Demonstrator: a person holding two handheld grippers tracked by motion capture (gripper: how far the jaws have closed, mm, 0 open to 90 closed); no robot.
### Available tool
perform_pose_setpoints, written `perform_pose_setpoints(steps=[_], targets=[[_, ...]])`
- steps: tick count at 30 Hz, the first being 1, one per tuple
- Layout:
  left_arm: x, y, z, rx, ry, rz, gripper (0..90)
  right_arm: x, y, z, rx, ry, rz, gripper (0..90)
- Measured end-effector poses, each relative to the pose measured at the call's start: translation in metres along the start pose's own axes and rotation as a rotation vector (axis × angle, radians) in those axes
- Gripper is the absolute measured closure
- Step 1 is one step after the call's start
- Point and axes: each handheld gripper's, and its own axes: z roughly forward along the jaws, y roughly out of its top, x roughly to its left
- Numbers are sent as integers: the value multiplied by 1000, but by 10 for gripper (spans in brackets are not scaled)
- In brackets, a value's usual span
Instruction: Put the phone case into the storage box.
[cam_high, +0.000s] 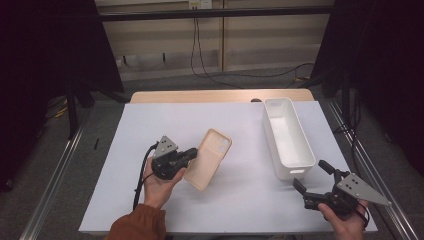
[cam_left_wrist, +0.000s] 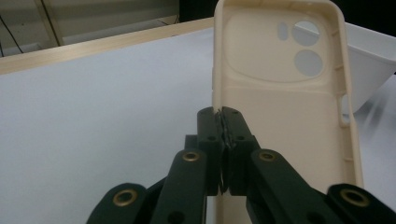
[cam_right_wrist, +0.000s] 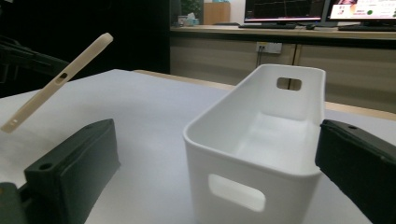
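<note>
The left tool (cam_high: 189, 156) pinches the cream phone case (cam_high: 208, 159) by one long edge, its two black jaws pressed together on the thin rim. In the left gripper view the jaws meet on the case's left wall (cam_left_wrist: 215, 100), low on that side, and the open inner face of the case turns toward the camera, with the round camera cut-outs near its top. The case is lifted off the table (cam_high: 240, 200): the right gripper view shows it (cam_right_wrist: 56, 81) edge-on and tilted, its upper end leaning toward the white bin (cam_right_wrist: 261, 154), with a shadow on the white surface beneath it.

Taking the white bin (cam_high: 287, 137) as the landmark, the case hangs to the left of it, well apart, about level with the bin's near half in the high view. The left tool sits just beyond the case on the side away from the bin, held by a hand (cam_high: 159, 186) in an orange-brown sleeve (cam_high: 137, 225). The bin is a long, narrow, open box with a slot handle in each end, lying with its length running away from the person; its inside looks bare.

The right tool (cam_high: 311, 176) rests near the bin's near end, slightly to the right of it, with its jaws spread wide and nothing between them. In the right gripper view the two black jaws frame the bin's near end wall from either side, touching nothing.
</note>
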Motion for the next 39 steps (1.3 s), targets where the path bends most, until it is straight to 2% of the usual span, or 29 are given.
perform_pose_setpoints(steps=[2,10,20,26,34,36,39], targets=[[-1,0,0,-6,-10,-8,877,4,3,4,-2,12,-4,0],[-8,0,0,-14,-25,7,877,20,10,19,17,81,-27,2],[-18,0,3,-20,-48,29,877,37,15,33,10,158,-29,57],[-27,1,7,-21,-62,38,877,48,20,46,18,206,-26,56],[-34,6,11,-36,-69,40,877,57,28,63,30,246,-46,64],[-35,9,13,-50,-65,25,877,58,30,68,40,251,-49,66],[-38,12,16,-58,-68,23,877,59,32,73,42,260,-43,66]])
